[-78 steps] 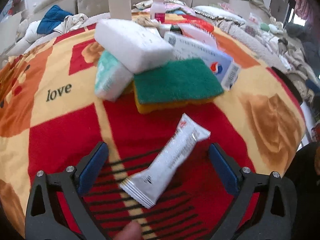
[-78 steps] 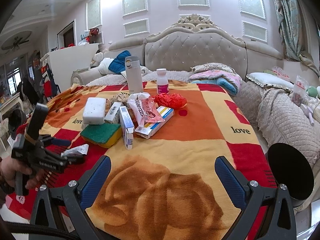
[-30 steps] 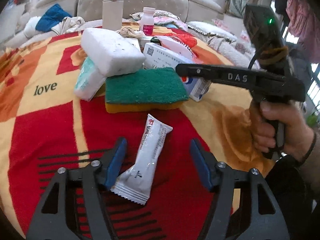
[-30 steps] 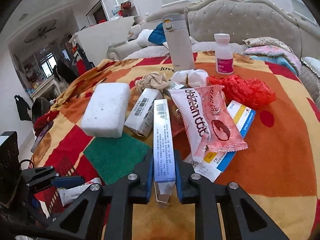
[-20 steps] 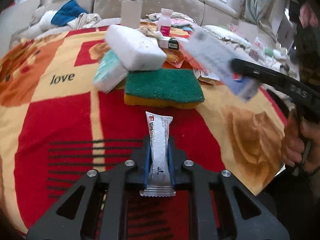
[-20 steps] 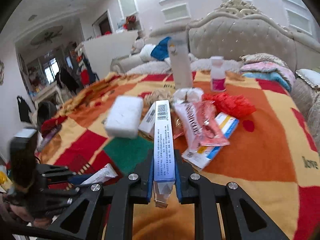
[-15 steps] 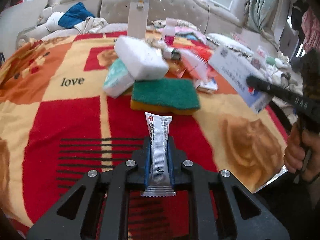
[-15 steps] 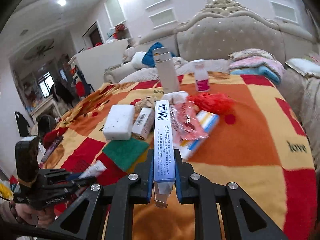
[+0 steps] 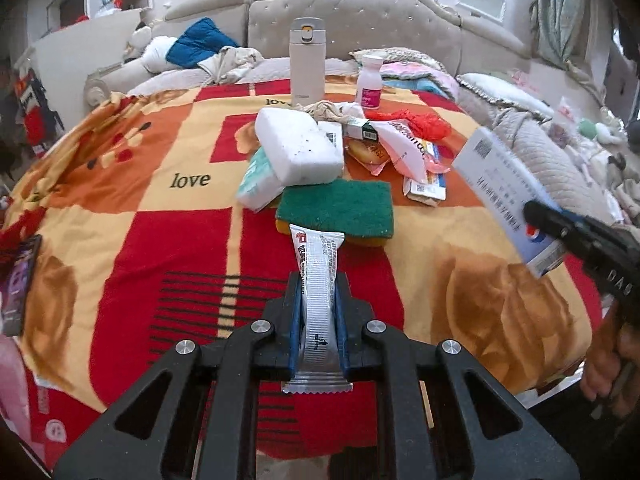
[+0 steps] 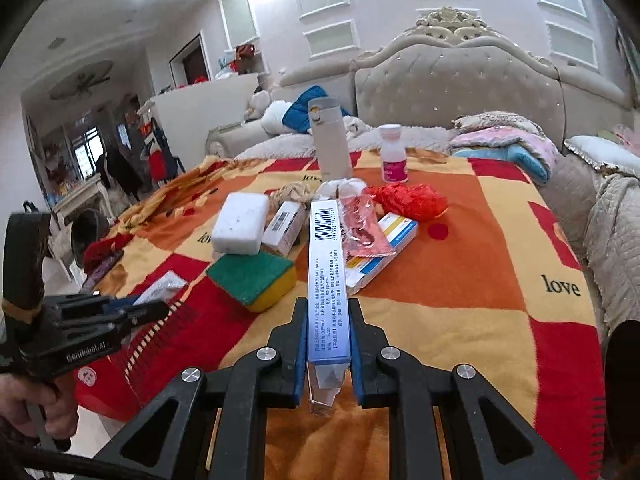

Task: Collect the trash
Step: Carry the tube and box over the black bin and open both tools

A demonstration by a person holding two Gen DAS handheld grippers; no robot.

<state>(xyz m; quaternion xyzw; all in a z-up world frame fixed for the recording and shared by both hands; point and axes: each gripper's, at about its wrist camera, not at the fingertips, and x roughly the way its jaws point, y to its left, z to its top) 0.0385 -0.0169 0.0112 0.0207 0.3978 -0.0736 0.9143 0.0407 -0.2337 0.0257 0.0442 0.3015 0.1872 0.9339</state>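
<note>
foam block [image 9: 298, 150] on sponge [image 9: 336, 207], flask [image 9: 306, 62] behind

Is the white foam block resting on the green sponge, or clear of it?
Touching. In the right wrist view the white foam block sits with its near edge on the green sponge, no gap between them.

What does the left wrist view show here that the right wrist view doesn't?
Only the left wrist view: the left gripper shut on a silver sachet seen face-on, and a dark phone at the blanket's edge. Only the right wrist view: the right gripper clamping the long box from behind, and a black bin. Both: green sponge, white block, flask.
</note>
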